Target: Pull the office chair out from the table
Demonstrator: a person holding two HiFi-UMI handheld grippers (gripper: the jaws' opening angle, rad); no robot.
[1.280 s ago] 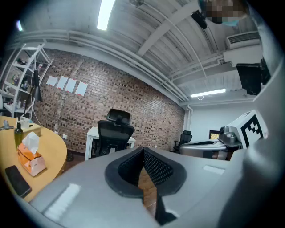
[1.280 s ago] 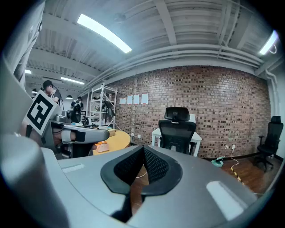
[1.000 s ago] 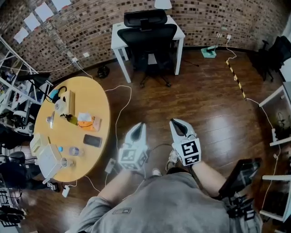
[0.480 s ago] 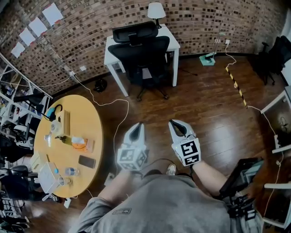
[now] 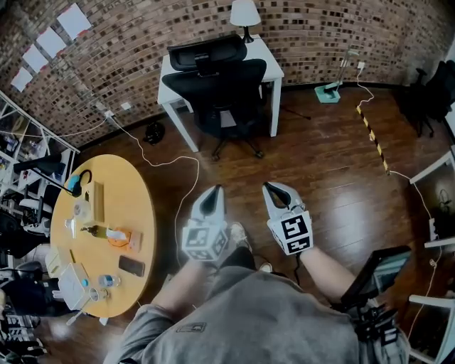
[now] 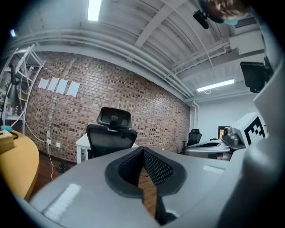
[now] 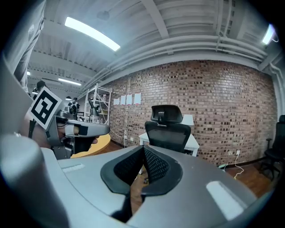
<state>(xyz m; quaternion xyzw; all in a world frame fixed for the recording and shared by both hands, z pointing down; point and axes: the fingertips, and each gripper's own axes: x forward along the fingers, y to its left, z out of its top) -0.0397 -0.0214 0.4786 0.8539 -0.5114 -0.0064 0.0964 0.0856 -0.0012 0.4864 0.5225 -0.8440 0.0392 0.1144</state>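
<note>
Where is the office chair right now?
The office chair sits top centre in the head view, pushed in at the white table by the brick wall, a lamp just beyond it.

No legible text; square marker [image 5: 295, 232] on right hand-held gripper [image 5: 273, 190] cube; wall papers [image 5: 74, 20] unreadable.

Office chair [image 5: 215, 85] under table [image 5: 271, 60]

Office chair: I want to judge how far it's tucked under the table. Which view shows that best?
The head view: it shows the office chair from above, tucked in at the white table. Both gripper views show only its back and headrest, with the base hidden.
</note>
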